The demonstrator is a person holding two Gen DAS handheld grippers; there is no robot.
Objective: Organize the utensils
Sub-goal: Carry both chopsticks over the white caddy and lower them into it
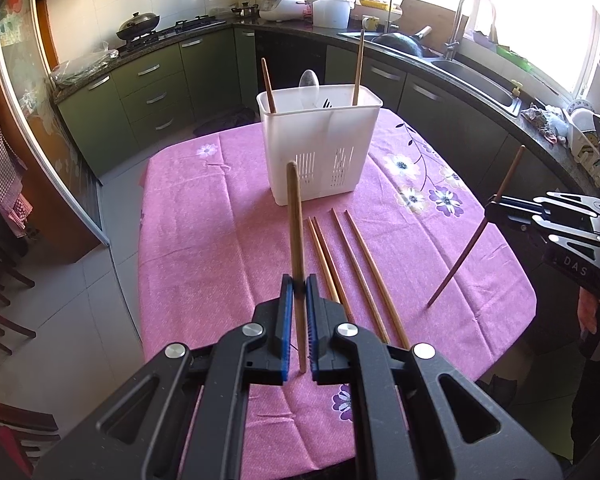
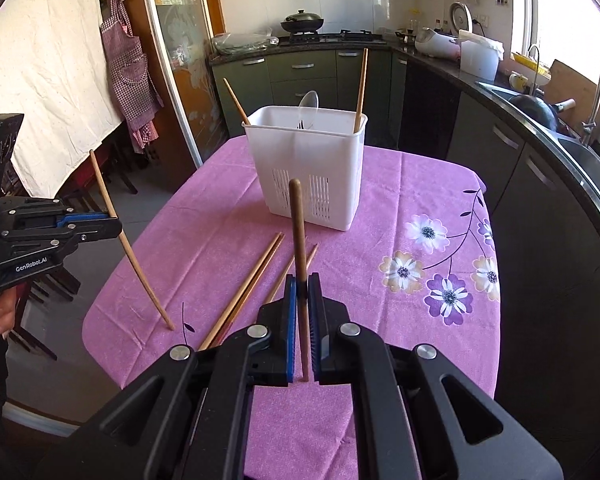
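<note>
The left gripper (image 1: 296, 286) clamps one chopstick (image 1: 296, 232) upright at frame centre; the right gripper (image 2: 302, 288) clamps another chopstick (image 2: 299, 232), below the white utensil basket (image 2: 304, 168).

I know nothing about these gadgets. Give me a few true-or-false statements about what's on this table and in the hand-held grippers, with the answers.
1. Each hand-held gripper, left and right, grips one chopstick. True.
2. The white caddy is empty. False: it holds two chopsticks, a spoon and a dark utensil.
3. Four chopsticks lie on the tablecloth. True.
4. The tablecloth is blue. False: it is pink with flowers.
5. The caddy lies on its side. False: it stands upright.
</note>
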